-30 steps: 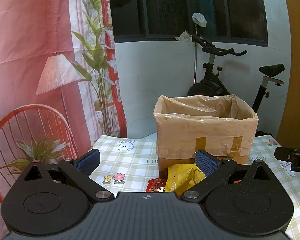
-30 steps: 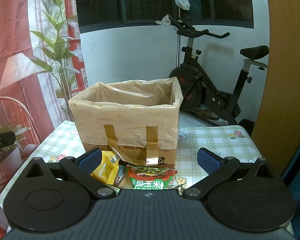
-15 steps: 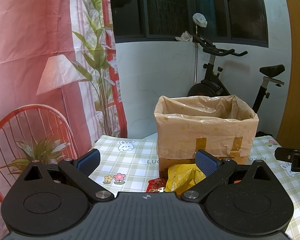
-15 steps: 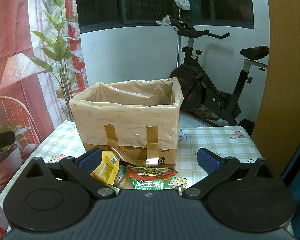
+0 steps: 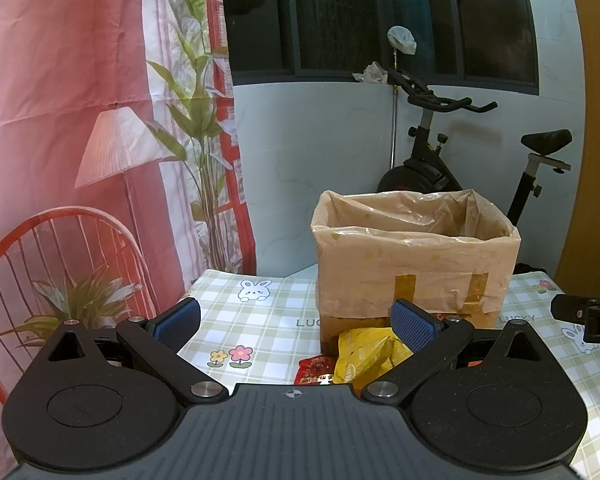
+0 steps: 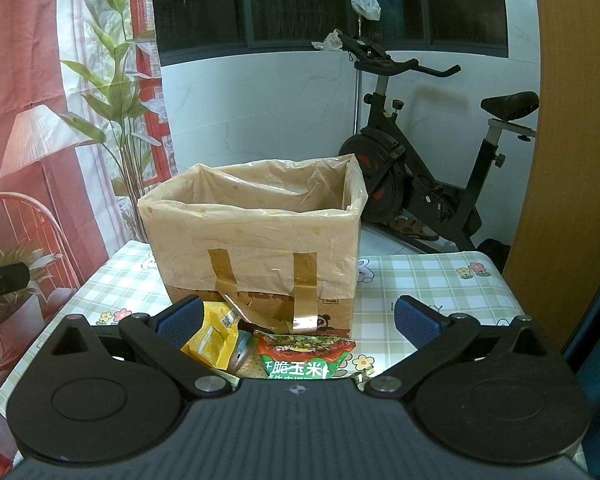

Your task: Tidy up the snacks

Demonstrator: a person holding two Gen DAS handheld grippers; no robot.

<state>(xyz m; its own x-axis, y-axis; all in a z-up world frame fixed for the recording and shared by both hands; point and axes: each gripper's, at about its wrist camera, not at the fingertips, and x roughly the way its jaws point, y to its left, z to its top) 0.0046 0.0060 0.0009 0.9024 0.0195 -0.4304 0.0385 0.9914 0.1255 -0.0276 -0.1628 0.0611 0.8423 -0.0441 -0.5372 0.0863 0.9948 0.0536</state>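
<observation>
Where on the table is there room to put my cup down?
Bare tablecloth lies left of the box, by the bunny print, and right of the box toward the table edge. In front of the box it is crowded with snack packets.

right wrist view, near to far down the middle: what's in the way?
green snack packet → lined cardboard box → exercise bike → white wall → dark window.
</observation>
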